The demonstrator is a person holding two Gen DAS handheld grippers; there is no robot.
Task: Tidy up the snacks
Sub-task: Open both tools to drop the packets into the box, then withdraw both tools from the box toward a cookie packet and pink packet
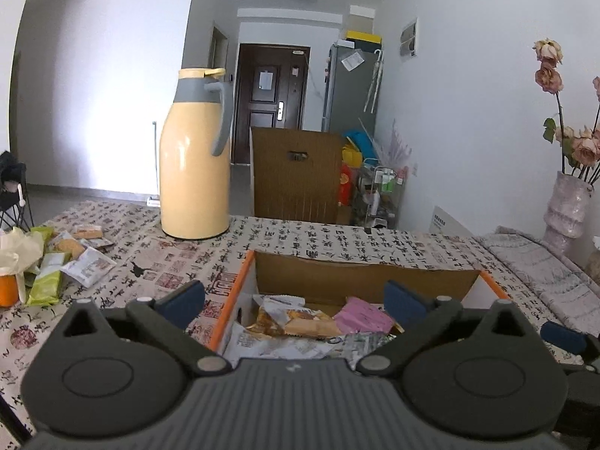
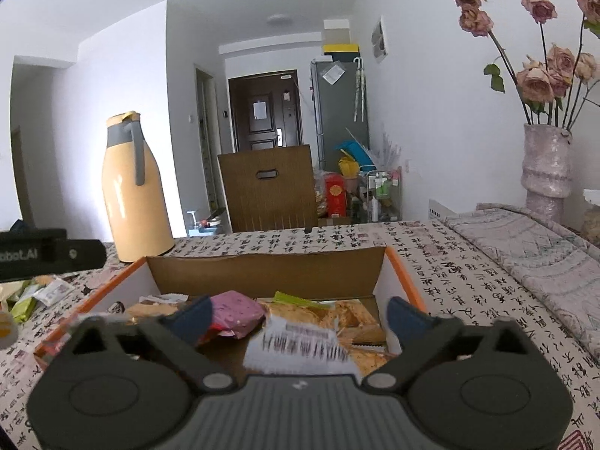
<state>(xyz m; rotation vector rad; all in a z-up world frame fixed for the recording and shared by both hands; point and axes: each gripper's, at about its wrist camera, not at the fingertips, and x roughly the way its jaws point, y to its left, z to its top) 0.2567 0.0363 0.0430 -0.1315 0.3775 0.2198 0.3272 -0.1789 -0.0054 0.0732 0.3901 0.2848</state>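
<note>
Left gripper: jaws spread wide, nothing between the blue pads, held over the near-left edge of the cardboard box. Right gripper: likewise released and holding nothing, positioned over the near side of the same box. The box sits open on the patterned tablecloth, orange-trimmed on its outer walls, brown inside. Contents, seen from the left wrist view: a pink packet at roughly 3 o'clock of centre, a brown snack packet just beside it toward 9 o'clock, and white printed wrappers at 6 o'clock. From the right wrist view, a purple-pink packet lies at 9 o'clock, touching a large brown snack bag at 3 o'clock; a white label in the foreground is blurred. Outside the box, a loose pile of snack packets lies on the cloth well apart, at 9 o'clock from the box. A yellow thermos jug stands upright at 11 o'clock. A vase of dried roses stands at 2 o'clock, near the wall.
</note>
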